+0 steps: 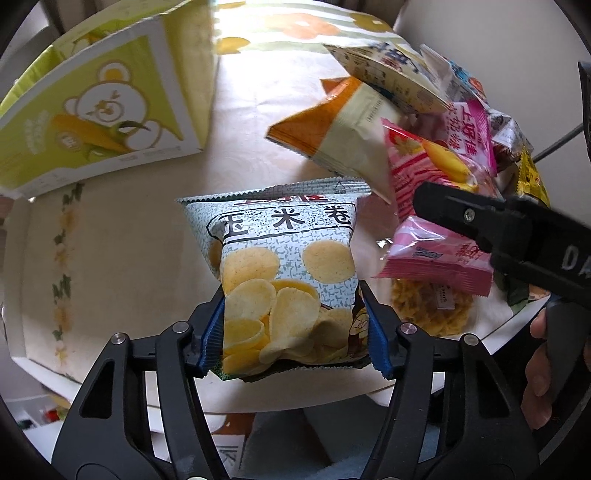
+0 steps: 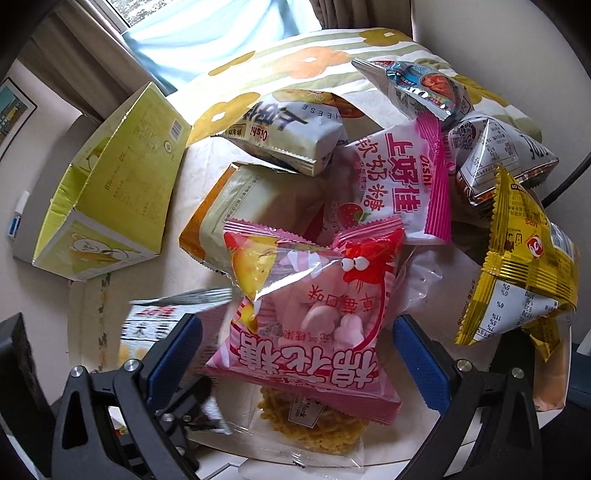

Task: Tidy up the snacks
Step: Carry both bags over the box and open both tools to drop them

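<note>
The left gripper (image 1: pixel 295 328) has its blue pads clenched on the lower half of a chip bag (image 1: pixel 284 273), held just above the table (image 1: pixel 129 240). The right gripper (image 2: pixel 295 354) hangs spread open, empty, around a pink marshmallow bag (image 2: pixel 306 306) atop the snack pile (image 2: pixel 369 177). The open green box (image 1: pixel 96 110) lies at ten o'clock from the chip bag. Puffy, slick bags could slide from a low pinch, or the chips crack under pressure; the pile looks ready to spill off the near edge. A flowered cloth (image 2: pixel 314 55) covers the table beneath a curtained window (image 2: pixel 207 29) at twelve o'clock.
</note>
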Tool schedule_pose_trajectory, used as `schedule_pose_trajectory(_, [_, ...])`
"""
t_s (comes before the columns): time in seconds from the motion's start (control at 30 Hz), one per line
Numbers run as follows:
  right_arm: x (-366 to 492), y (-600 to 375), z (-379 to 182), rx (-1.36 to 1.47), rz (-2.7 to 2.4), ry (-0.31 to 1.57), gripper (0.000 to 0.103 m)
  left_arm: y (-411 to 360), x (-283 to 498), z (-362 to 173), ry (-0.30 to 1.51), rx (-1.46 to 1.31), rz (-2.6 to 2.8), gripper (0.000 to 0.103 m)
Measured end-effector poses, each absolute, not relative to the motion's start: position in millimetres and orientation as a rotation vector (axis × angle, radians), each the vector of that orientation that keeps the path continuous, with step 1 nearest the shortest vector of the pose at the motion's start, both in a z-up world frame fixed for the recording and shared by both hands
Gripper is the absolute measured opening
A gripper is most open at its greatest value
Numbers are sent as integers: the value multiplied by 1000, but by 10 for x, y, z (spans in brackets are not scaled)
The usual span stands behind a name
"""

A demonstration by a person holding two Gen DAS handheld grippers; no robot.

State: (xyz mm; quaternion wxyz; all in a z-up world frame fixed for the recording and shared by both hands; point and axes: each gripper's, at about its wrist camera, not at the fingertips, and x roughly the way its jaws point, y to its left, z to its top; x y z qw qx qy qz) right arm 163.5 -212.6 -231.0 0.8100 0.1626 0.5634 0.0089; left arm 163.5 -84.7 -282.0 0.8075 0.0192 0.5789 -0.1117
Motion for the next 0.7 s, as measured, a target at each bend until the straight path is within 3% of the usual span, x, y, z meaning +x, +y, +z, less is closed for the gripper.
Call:
schedule_pose_trajectory(0.2, [1651,-2026,-2349,258,-38,1188,78,-720,1634,-2756,1222,35,-203,60])
schedule_pose_trajectory(0.37, [1613,-2026,-2350,252,-40,1168,68,-715,1586,-2674,1210,35,-183,60])
schedule_pose_trajectory(0.7, [1512,-2220,-2211,343,2,1160,64,-726,1517,-2297,1147,21,-159,60])
